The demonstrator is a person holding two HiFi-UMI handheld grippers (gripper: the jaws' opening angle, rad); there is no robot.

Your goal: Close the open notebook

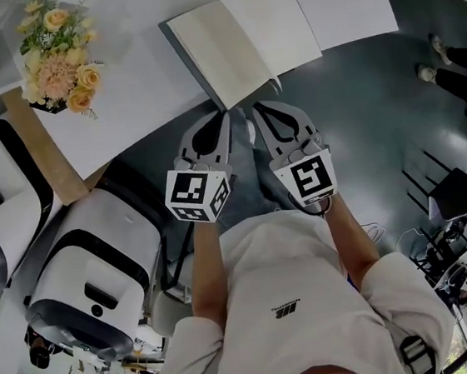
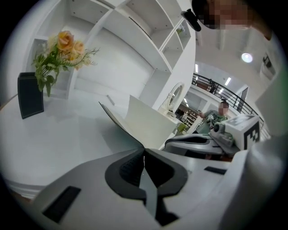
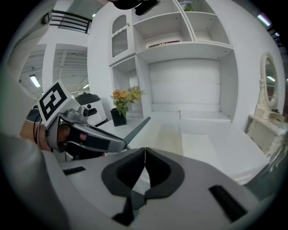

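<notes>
Two shut jaws: left gripper [image 1: 226,117], right gripper [image 1: 253,109] near notebook [image 1: 242,43], cover [image 1: 192,63] barely showing.

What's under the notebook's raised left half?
Only bare white table shows beneath the tilted left cover of the notebook, whose corner the left tongs pinch. Under the flat right half nothing can be seen; the pages cover it.

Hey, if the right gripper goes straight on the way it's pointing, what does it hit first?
Most likely the open notebook: its near page lies just ahead of the right gripper, though depth is hard to judge.
</notes>
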